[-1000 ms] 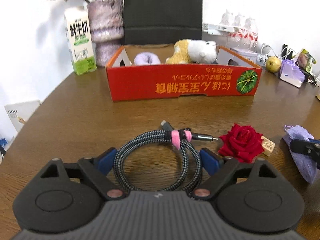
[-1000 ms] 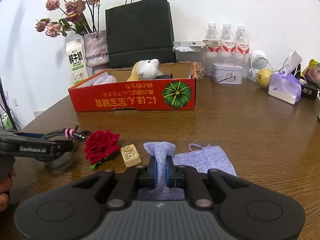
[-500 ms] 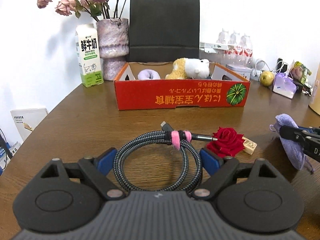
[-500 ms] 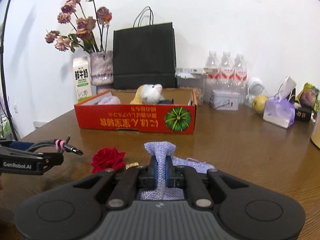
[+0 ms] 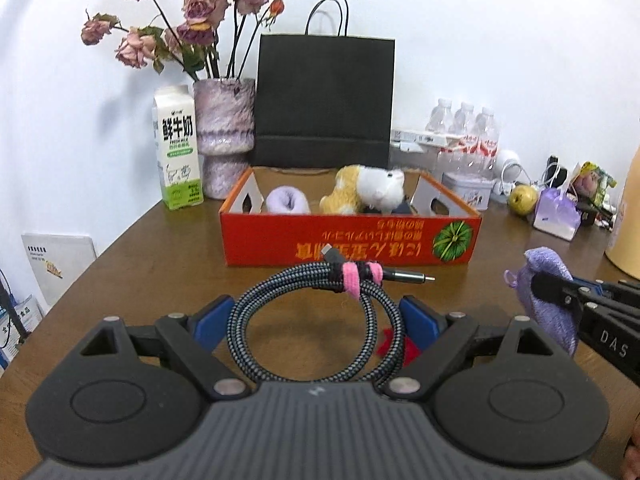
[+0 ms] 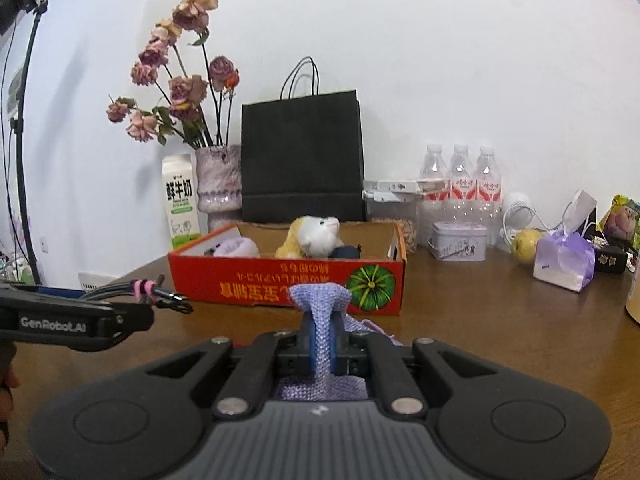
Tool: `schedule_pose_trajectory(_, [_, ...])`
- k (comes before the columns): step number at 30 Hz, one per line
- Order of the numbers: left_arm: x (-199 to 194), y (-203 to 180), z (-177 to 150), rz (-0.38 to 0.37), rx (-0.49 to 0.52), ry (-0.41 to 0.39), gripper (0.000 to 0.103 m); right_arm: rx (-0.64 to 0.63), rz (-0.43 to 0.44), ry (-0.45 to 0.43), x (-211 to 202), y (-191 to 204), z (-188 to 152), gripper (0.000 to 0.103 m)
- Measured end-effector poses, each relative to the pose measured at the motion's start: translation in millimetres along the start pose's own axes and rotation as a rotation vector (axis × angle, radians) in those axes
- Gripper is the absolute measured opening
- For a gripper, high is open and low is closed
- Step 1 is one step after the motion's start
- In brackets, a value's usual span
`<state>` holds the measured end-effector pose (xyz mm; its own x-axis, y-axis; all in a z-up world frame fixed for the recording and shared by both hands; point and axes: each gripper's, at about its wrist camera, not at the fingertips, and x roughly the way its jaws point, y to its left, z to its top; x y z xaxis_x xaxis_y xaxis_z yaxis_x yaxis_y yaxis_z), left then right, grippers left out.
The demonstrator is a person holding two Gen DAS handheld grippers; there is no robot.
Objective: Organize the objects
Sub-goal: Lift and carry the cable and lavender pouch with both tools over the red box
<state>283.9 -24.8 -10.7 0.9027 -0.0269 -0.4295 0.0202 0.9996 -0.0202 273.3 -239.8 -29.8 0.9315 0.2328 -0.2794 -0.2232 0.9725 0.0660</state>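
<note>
My left gripper (image 5: 316,320) is shut on a coiled braided cable (image 5: 312,320) with a pink tie and holds it above the table. My right gripper (image 6: 322,344) is shut on a lilac knit pouch (image 6: 320,308), lifted off the table; the pouch also shows in the left wrist view (image 5: 550,296). The red cardboard box (image 5: 348,242) stands ahead, holding a plush toy (image 5: 372,188) and a lilac roll (image 5: 286,202). A red rose (image 5: 390,344) lies on the table, mostly hidden under the cable.
A milk carton (image 5: 176,148), a vase of dried roses (image 5: 224,136) and a black paper bag (image 5: 324,100) stand behind the box. Water bottles (image 6: 460,176), a tin (image 6: 458,240), an apple (image 6: 526,244) and a lilac gift box (image 6: 564,260) sit at the right.
Both grippers have risen from the table, the left with the cable and the right with the pouch. The rose and the small wooden block stayed on the table.
</note>
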Motion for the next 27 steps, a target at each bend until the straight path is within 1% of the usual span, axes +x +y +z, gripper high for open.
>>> schedule_pose_trajectory(7, [-0.8, -7.6, 21.1, -0.007, -0.009, -0.042, 0.090, -0.008, 0.013, -0.054, 2.4, 3.2, 22.9, 0.005])
schedule_pose_trajectory(15, [10.0, -10.1, 42.3, -0.008, -0.029, -0.055, 0.090, 0.015, 0.026, -0.091, 14.4, 2.7, 45.1, 0.004])
schedule_pose_trajectory(27, [35.5, -11.7, 71.7, 0.000, -0.055, -0.079, 0.090, 0.034, 0.020, -0.140, 40.1, -1.8, 72.8, 0.004])
